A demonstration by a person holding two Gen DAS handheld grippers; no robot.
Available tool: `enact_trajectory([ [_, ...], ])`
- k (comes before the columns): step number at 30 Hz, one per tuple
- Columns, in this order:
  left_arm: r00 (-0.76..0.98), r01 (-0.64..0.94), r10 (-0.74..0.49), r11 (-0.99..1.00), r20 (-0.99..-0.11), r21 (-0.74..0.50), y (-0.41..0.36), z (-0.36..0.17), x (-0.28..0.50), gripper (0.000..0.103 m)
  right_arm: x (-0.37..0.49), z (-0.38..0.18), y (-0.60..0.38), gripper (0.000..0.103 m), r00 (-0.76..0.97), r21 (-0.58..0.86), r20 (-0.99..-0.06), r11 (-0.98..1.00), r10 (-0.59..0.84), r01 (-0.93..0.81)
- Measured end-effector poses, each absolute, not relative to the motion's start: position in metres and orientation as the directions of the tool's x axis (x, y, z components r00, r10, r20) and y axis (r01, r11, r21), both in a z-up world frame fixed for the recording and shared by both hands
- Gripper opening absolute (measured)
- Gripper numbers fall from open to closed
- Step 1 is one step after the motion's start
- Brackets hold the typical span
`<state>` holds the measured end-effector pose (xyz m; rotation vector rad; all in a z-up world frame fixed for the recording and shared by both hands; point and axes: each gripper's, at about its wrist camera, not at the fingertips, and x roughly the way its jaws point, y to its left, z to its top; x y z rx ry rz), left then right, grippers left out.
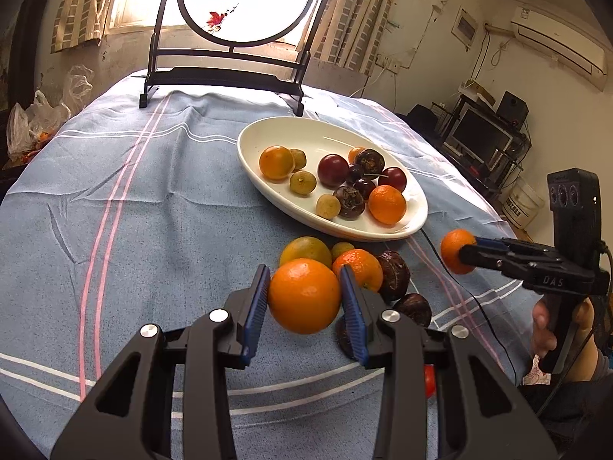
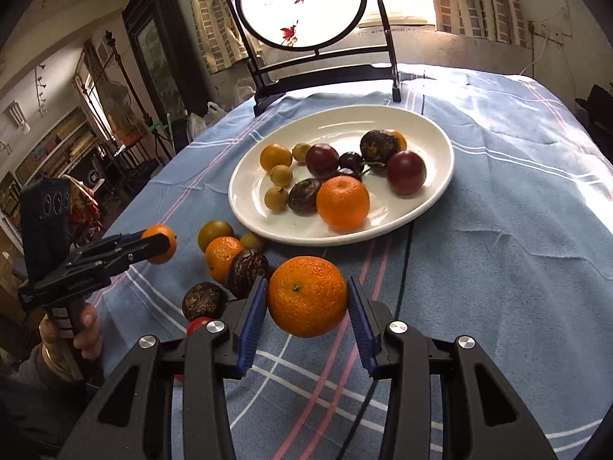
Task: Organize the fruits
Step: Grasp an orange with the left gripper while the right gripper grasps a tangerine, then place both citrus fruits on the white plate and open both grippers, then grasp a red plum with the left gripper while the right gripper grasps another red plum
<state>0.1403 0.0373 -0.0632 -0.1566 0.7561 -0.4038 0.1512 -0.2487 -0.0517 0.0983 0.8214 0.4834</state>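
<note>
Oranges aloft in 2 grippers: left gripper clamps one orange, right gripper another, short of the plate. Next, judged: carry over, release gently.

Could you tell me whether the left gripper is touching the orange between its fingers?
Touching: the left wrist view shows both blue pads of the left gripper pressed against the orange, which hangs clear of the tablecloth.

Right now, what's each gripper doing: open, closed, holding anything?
Left gripper: closed on an orange, lifted above the tablecloth.
Right gripper: closed on another orange, also held up.
</note>
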Motion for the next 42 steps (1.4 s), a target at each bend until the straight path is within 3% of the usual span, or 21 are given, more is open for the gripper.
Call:
enact_trajectory([
  [9, 0.667, 0.311, -0.398, 0.917, -0.630, -0.250, 0.016, -0.021, 0.187, 0.037, 0.220, -0.004, -0.251, 0.043, 0.636, 0.282, -0.621, 0.887, 0.459, -0.365],
  [15, 0.629, 0.315, -0.394, 0.917, -0.670, -0.244, -0.014, -0.022, 0.258, 0.037, 0.296, -0.011, -0.221, 0.043, 0.617, 0.308, -0.643, 0.891, 0.454, -0.334],
  [18, 0.590, 0.302, -0.386, 0.920, -0.709, -0.250, -0.024, -0.036, 0.284, 0.039, 0.317, -0.020, -0.213, 0.048, 0.624, 0.297, -0.652, 0.902, 0.431, -0.313],
  [19, 0.588, 0.295, -0.388, 0.920, -0.710, -0.259, -0.023, -0.038, 0.288, 0.043, 0.317, -0.020, -0.213, 0.057, 0.633, 0.294, -0.647, 0.905, 0.425, -0.307],
  [22, 0.628, 0.281, -0.377, 0.926, -0.681, -0.253, -0.015, -0.030, 0.280, 0.063, 0.302, -0.017, -0.217, 0.058, 0.647, 0.289, -0.625, 0.900, 0.436, -0.327],
  [31, 0.688, 0.344, -0.309, 0.936, -0.657, -0.080, 0.001, -0.029, 0.183, 0.072, 0.192, -0.043, -0.228, 0.059, 0.579, 0.242, -0.673, 0.877, 0.460, -0.415],
  [36, 0.668, 0.309, -0.306, 0.943, -0.678, -0.121, 0.025, -0.046, 0.153, 0.071, 0.141, -0.068, -0.202, 0.059, 0.458, 0.253, -0.725, 0.816, 0.515, -0.519],
  [42, 0.654, 0.322, -0.305, 0.940, -0.692, -0.110, 0.028, -0.054, 0.118, 0.071, 0.132, -0.074, -0.187, 0.058, 0.469, 0.223, -0.738, 0.831, 0.485, -0.509],
])
